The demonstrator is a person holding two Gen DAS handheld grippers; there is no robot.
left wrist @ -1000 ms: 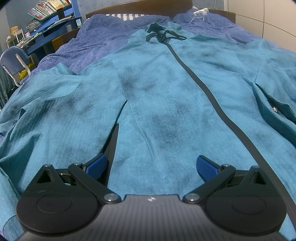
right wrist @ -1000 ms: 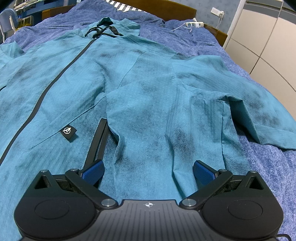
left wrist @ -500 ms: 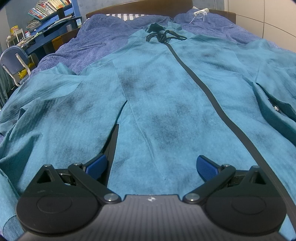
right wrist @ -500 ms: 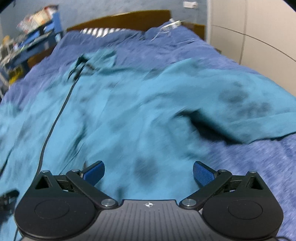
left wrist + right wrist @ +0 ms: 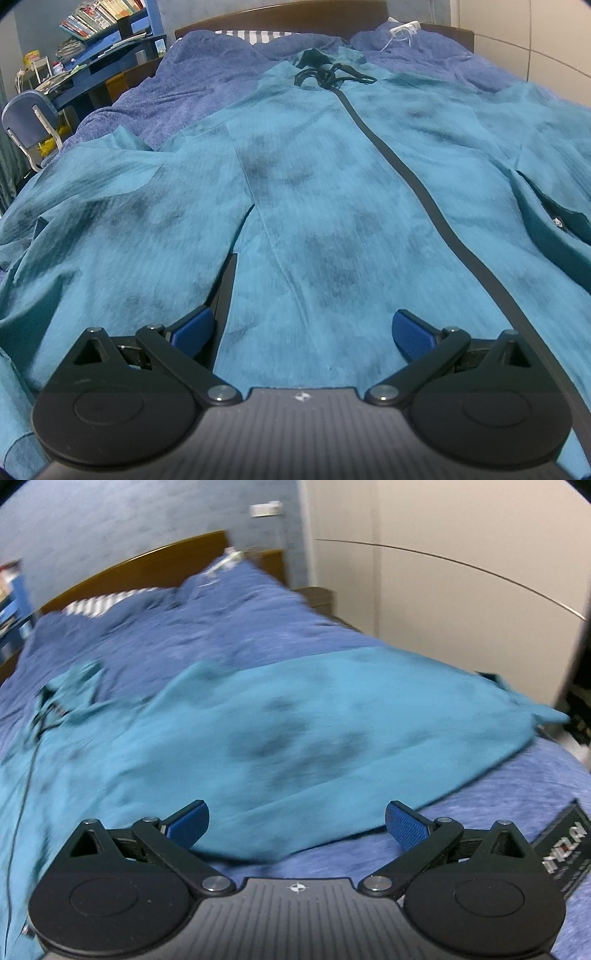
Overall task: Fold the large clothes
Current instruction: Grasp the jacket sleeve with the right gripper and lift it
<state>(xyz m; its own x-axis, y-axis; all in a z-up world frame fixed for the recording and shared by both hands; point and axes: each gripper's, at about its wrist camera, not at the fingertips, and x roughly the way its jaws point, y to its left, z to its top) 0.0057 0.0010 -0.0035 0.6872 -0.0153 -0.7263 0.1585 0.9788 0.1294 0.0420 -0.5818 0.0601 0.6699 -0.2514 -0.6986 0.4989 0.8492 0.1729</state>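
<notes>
One teal jacket [image 5: 314, 206] lies spread front-up on the blue bedspread [image 5: 207, 85], and I hold two grippers over it. Far left, my left view shows a chair [image 5: 27, 127] and a desk [image 5: 92, 70] beside the bed. My left gripper [image 5: 303, 330] hangs over the jacket's near hem, its two blue pads wide apart and holding nothing. This view alone shows the one black zip [image 5: 424, 192] running from near right up to the far drawstring [image 5: 328, 75]. My right gripper [image 5: 297, 821] is also spread wide and empty, above the near edge of the jacket's right sleeve [image 5: 332, 731]. Only this blurred view shows a pale wardrobe [image 5: 443, 602] at far right.
</notes>
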